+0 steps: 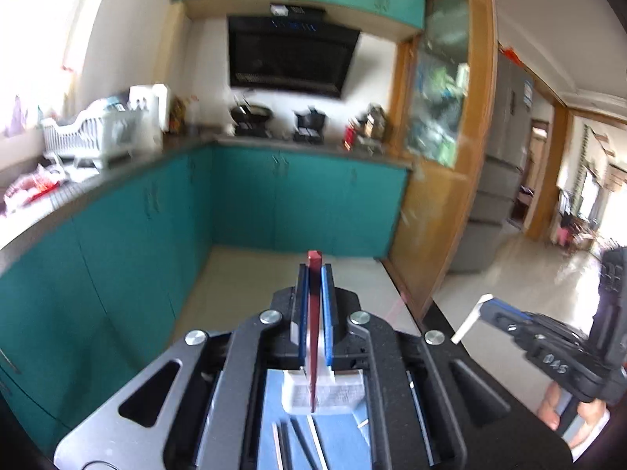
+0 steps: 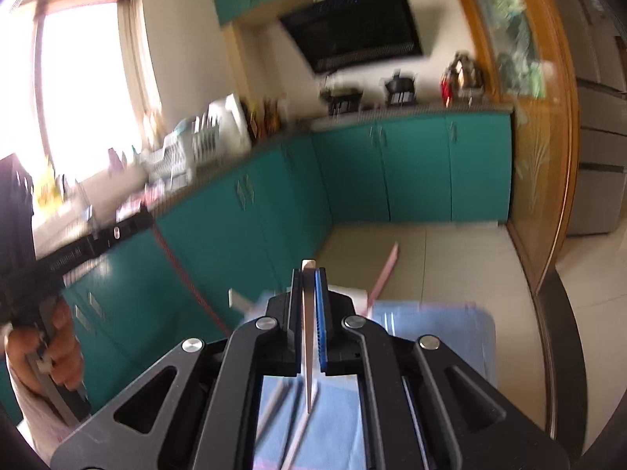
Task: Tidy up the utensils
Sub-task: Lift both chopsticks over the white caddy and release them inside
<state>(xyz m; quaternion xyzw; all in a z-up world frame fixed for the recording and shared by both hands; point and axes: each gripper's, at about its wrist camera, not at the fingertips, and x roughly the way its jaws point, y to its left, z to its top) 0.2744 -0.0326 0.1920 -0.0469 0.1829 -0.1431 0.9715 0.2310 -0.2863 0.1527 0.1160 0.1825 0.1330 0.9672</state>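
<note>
Two handheld grippers up in the air in a teal kitchen, both pretty blurry. Left gripper with fingers pressed in tight on a dark red chopstick, pinched partway along so the square top pokes out just past the blue pads and the thin end hangs back down toward the camera. Same deal on the right gripper: fingers clamped on a pale, whitish chopstick, blunt end sticking out front, tip dangling below. Down under both, a light blue cloth spread on the bench, with a handful of loose chopsticks lying on it, some dark, some light, fanned out at slightly different angles. Just past those in the left view, a white plastic tray or holder of some kind sitting on the cloth, too hidden by the gripper to tell more. In the right view, a pink chopstick leaning up at an angle beyond the cloth's far edge, bottom end hidden behind the gripper. Also visible off to the side in each view: the other gripper with the person's hand wrapped round its grip. Background stuff: teal cabinets, black range hood, white dish rack on the far counter, wooden door frame on the right.
</note>
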